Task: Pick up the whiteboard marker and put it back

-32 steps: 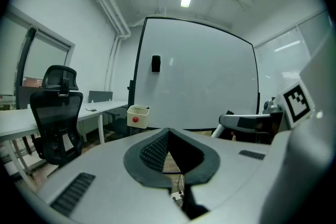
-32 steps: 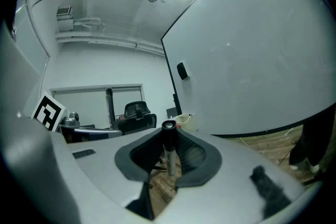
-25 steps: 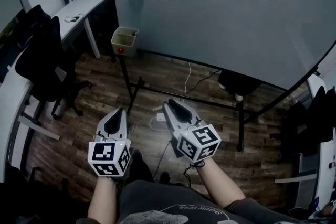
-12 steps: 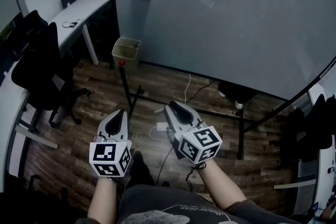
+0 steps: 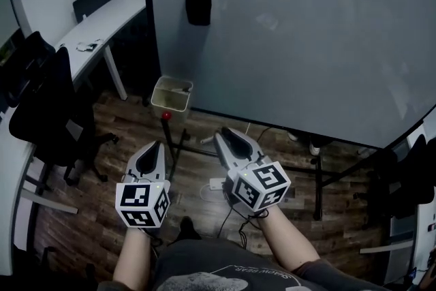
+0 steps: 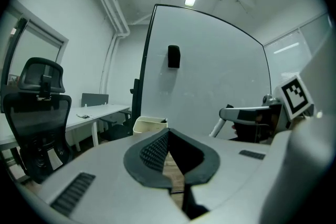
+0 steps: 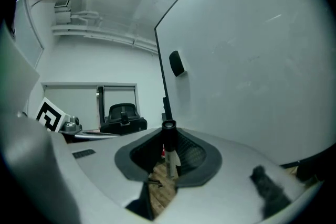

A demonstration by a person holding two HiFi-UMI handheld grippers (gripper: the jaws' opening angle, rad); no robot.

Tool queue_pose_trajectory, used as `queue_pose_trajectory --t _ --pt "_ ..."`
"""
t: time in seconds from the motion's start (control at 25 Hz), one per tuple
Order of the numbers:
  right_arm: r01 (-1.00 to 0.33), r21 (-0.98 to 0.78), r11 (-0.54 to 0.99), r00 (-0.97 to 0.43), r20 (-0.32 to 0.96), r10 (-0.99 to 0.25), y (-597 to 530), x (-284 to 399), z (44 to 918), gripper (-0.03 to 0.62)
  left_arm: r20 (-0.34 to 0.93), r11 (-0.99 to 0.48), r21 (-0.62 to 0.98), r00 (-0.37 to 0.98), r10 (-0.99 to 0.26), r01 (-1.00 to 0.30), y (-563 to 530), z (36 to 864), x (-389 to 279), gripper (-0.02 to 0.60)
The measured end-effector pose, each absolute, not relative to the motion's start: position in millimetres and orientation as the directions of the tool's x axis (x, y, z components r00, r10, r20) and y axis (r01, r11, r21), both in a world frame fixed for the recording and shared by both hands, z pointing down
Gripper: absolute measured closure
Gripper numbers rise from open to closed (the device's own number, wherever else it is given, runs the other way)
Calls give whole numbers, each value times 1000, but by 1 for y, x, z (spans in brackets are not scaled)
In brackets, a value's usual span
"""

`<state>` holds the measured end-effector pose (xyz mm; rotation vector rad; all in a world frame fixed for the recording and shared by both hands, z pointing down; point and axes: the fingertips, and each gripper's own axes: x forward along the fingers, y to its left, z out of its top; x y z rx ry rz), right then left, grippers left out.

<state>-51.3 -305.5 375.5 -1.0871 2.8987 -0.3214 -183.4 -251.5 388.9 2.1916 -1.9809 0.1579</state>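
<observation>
The whiteboard fills the scene ahead, with a white desk and a black chair off to the left. A beige bin sits near the board's lower left corner, and a black eraser clings high on its left side. Both tools are up side by side over the wood floor, pointing toward the board. The left gripper has its jaws together at the tips, nothing between them. The right gripper is clamped on the marker, which stands upright between the pads, dark cap up, white barrel below.
</observation>
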Motion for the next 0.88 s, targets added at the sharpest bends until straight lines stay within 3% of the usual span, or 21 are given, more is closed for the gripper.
queue_pose_trajectory --t 0.52,0.88 --pt "-636 -171 752 -763 -7 -647 -389 -136 342 513 202 -128 69 140 -969 -989 -323 387 -245 568" --pt "-668 -180 722 -740 51 -671 -420 -175 376 511 221 -137 85 153 -963 -987 -347 401 -287 568"
